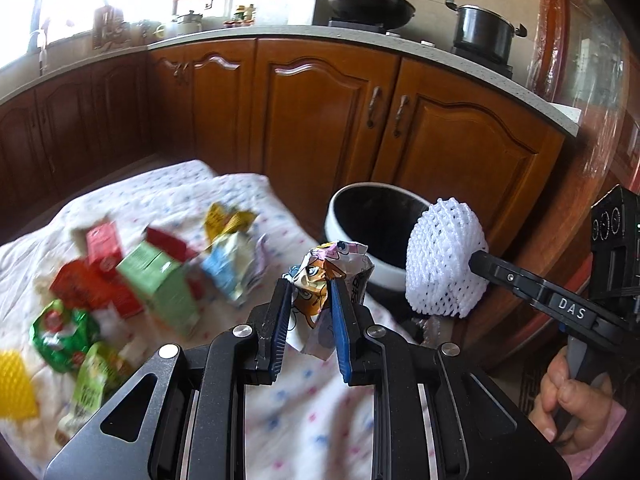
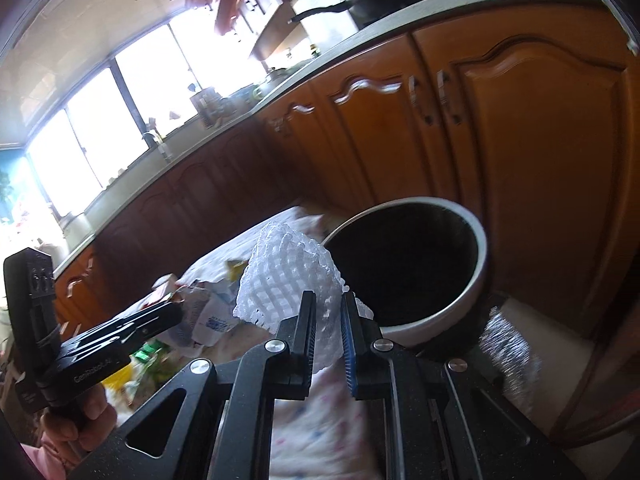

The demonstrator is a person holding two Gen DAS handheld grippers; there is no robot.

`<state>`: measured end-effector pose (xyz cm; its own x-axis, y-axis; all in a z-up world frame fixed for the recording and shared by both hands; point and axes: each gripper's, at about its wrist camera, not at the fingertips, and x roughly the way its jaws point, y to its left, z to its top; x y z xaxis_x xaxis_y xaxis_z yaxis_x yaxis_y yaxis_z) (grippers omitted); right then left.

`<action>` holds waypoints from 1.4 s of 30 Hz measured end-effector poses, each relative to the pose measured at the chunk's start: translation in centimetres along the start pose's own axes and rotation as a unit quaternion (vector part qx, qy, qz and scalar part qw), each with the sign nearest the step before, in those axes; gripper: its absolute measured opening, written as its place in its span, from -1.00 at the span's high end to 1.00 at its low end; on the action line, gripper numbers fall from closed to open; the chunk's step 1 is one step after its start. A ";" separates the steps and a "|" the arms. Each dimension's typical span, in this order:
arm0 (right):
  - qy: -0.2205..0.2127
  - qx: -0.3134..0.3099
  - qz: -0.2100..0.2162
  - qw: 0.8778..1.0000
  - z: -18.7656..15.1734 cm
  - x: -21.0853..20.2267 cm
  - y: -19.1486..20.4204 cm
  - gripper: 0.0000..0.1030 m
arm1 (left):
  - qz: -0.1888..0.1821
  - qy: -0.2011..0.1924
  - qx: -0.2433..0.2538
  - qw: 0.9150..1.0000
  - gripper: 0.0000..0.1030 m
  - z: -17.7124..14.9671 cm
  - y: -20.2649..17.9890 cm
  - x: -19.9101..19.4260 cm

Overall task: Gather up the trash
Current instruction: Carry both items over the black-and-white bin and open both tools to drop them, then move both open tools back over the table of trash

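Note:
My left gripper (image 1: 310, 286) is shut on a crumpled cartoon-printed wrapper (image 1: 320, 272), held above the cloth just left of the bin. The bin (image 1: 332, 220) is round, white outside and black inside, standing on the floor before the cabinets. My right gripper (image 2: 328, 300) is shut on a white foam fruit net (image 2: 284, 276), close to the bin (image 2: 482, 260) rim and left of its mouth. In the left wrist view the foam net (image 1: 444, 256) hangs at the bin's right side, pinched by the right gripper (image 1: 478, 260).
A white dotted cloth (image 1: 168, 196) bears several scraps: red and green cartons (image 1: 160, 280), a green wrapper (image 1: 60, 332), a yellow net (image 1: 16, 384). Brown cabinet doors (image 1: 320, 120) stand close behind the bin. A wok (image 1: 360, 4) and a pot (image 1: 484, 28) sit on the counter.

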<state>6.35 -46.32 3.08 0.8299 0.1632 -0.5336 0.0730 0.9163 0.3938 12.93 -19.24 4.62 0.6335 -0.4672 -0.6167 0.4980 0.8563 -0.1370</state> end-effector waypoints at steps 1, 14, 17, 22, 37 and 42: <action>-0.002 0.000 -0.006 1.000 0.6 0.2 -0.5 0.76 | -0.002 -0.001 0.001 1.000 0.64 0.3 -0.3 0.3; 0.018 0.003 -0.064 0.998 4.6 4.3 -5.3 0.76 | -0.013 0.014 0.013 1.000 0.64 5.5 -4.9 6.8; 0.032 0.002 -0.071 0.997 5.0 5.6 -6.0 0.76 | -0.014 0.031 0.014 0.999 0.64 6.0 -5.7 8.8; 0.051 0.000 -0.080 0.996 4.9 7.3 -6.8 0.75 | -0.011 0.051 0.020 0.998 0.63 6.4 -7.0 11.5; 0.048 0.031 -0.066 0.996 4.5 7.6 -8.5 -0.13 | -0.019 0.084 0.001 0.996 0.03 5.7 -6.6 14.5; 0.026 0.043 -0.041 0.998 3.4 5.7 -7.1 -0.58 | -0.017 0.069 -0.008 0.997 0.03 5.3 -5.6 12.2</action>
<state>12.47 -53.17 -0.22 0.7890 0.1094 -0.6046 0.1888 0.8932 0.4080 20.95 -30.87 1.96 0.5274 -0.4624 -0.7127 0.5074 0.8443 -0.1723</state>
